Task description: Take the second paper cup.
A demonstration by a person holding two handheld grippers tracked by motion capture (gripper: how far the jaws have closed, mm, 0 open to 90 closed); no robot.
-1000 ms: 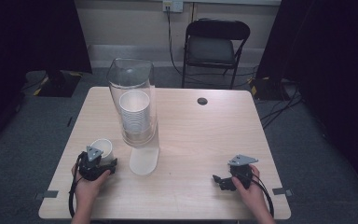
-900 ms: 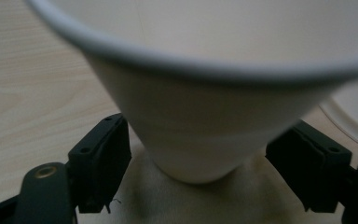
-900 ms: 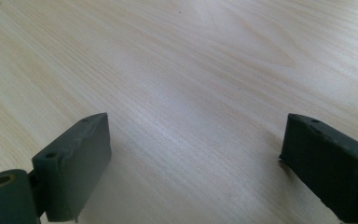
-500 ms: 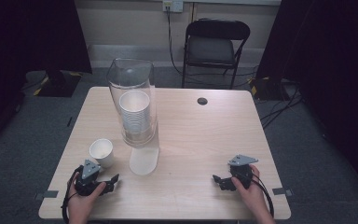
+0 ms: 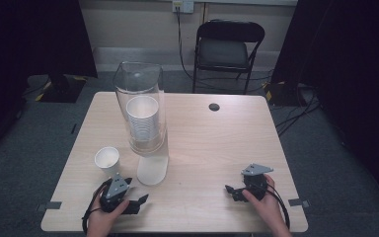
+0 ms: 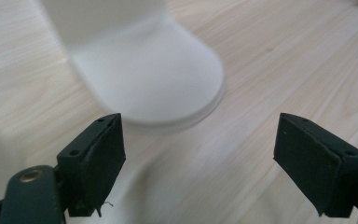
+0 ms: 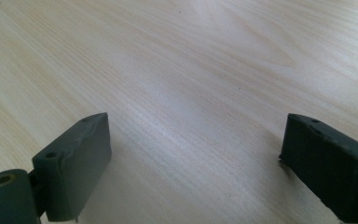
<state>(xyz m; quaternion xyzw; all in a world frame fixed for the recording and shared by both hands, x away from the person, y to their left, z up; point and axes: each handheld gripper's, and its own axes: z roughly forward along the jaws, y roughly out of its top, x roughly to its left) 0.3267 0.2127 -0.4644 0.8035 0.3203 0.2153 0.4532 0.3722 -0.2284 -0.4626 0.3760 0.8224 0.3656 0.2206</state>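
Observation:
A single white paper cup stands upright on the wooden table, left of a clear cup dispenser that holds a stack of white cups. The dispenser's white base reaches toward the near edge. My left gripper rests near the front edge, below the cup and apart from it, open, with its jaws facing the white base. My right gripper lies at the front right, open over bare wood.
A dark round grommet sits in the table's far side. A black folding chair stands behind the table. Cables run along the floor at the right.
My left gripper has let go of the paper cup and pulled back toward the near edge, shifting slightly right. The cup stays standing. The right gripper has not moved.

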